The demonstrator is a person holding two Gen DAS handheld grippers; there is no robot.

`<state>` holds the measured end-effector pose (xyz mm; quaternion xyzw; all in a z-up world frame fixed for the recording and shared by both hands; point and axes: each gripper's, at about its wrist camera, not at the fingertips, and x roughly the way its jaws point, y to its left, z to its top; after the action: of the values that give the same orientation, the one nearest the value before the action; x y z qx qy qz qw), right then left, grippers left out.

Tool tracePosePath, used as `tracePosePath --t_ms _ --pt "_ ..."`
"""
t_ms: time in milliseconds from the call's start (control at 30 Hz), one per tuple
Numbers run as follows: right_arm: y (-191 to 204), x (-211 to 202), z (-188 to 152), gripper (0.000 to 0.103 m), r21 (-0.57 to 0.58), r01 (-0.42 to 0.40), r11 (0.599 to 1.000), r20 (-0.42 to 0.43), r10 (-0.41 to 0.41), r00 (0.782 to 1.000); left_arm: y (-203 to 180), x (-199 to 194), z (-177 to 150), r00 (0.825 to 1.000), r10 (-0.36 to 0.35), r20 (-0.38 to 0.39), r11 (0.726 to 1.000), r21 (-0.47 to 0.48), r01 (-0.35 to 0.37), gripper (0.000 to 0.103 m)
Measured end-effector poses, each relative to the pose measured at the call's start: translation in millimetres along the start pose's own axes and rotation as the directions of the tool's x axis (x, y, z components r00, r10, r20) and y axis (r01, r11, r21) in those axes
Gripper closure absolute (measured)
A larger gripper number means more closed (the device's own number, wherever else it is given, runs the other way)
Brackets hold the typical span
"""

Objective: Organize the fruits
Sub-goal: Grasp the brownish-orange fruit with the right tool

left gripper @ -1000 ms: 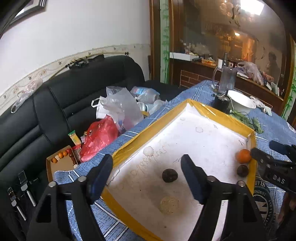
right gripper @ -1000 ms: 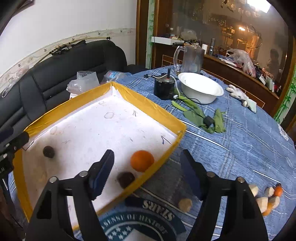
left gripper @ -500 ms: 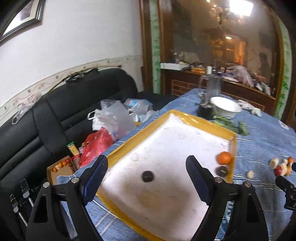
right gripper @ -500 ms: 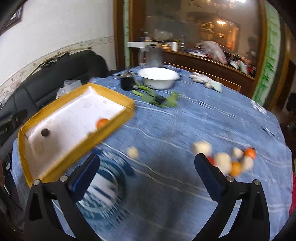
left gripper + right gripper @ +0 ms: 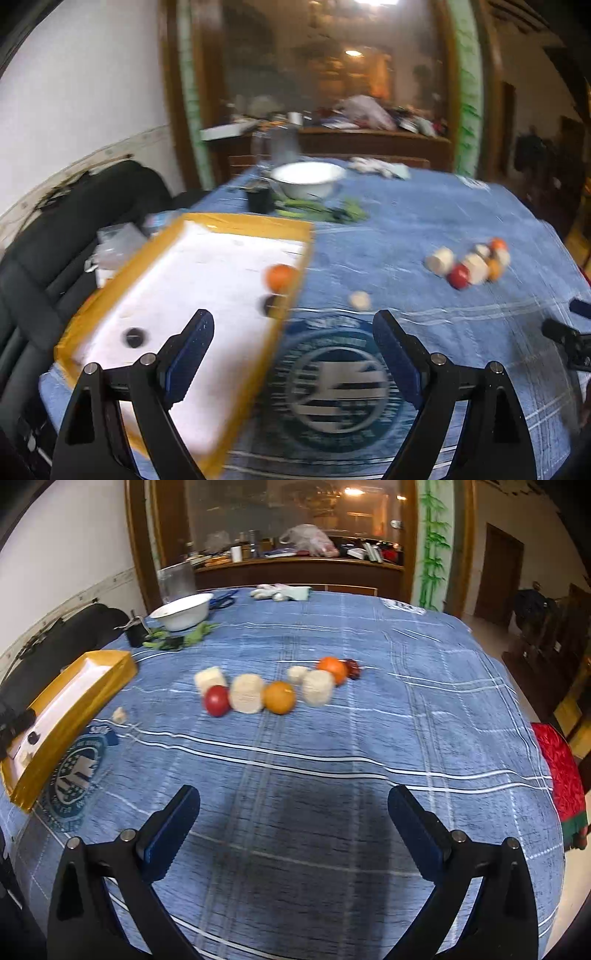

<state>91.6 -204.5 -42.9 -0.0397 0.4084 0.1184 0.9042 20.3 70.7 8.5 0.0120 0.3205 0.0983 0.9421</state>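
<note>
The yellow-rimmed tray [image 5: 236,221] sits at the tabletop's [image 5: 332,738] 9 o'clock side and serves as the collecting place. In the left wrist view it holds an orange [image 5: 281,277] against its right wall, a dark round fruit [image 5: 270,305] just below that, and another dark fruit [image 5: 135,336] towards 7 o'clock. They lie apart on the white floor, so the raised rim, not crowding, is what keeps them from rolling off.

The unsorted fruits are out on the blue cloth, well apart from the tray. In the right wrist view they form a loose row near 12 o'clock of the right tool [image 5: 291,823]: a red fruit [image 5: 217,700] touching a pale round piece [image 5: 246,693], then an orange fruit [image 5: 279,697], another pale piece [image 5: 317,687], a second orange fruit [image 5: 332,668] and a small dark red fruit [image 5: 352,668] at the far end. One pale bit [image 5: 119,714] lies alone, just beside the tray's wall.

Both tools are spread wide and carry nothing. The right tool faces the row squarely, which suits a straight reach for the nearest fruit; I judge that pick-up to be the step in hand. The left tool [image 5: 291,354] hovers over the tray's right edge and the cloth's round emblem [image 5: 340,384], likely waiting near the drop place. Its view is blurred, so finer detail there cannot be told.
</note>
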Motion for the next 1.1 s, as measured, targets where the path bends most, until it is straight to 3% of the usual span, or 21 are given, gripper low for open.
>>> tracePosePath --t_ms 167,333,700,833,933,1100 --pt "-17.6 14.7 6.3 0.009 0.026 0.006 1.0 -0.011 -0.006 1.0 -20.3 22.4 -3.4 0.997 -0.039 -0.07 0.998 0.042 0.042 0.015" --pt "-22.3 44.0 28.3 0.033 0.067 -0.026 0.997 -0.039 0.029 0.999 -27.3 50.3 -3.3 0.989 -0.043 -0.143 0.998 0.037 0.049 0.015" --pt "9.5 100.2 67.1 0.048 -0.036 -0.045 0.998 -0.07 0.042 0.997 -31.4 86.1 -1.3 0.971 -0.102 -0.216 0.994 0.006 0.106 0.016" --pt "2.6 107.4 74.4 0.07 -0.016 -0.058 0.998 -0.078 0.057 0.995 -34.3 92.7 0.3 0.969 -0.115 -0.22 0.993 0.01 0.12 0.018" --pt "-0.1 107.9 68.2 0.069 -0.038 -0.085 0.996 -0.11 0.081 0.991 -34.1 93.1 1.5 0.967 -0.124 -0.223 0.991 0.012 0.13 0.018" --pt "-11.2 108.4 68.1 0.069 -0.022 -0.057 0.998 -0.106 0.054 0.993 -38.2 97.7 0.4 0.964 -0.13 -0.231 0.99 0.023 0.139 0.018"
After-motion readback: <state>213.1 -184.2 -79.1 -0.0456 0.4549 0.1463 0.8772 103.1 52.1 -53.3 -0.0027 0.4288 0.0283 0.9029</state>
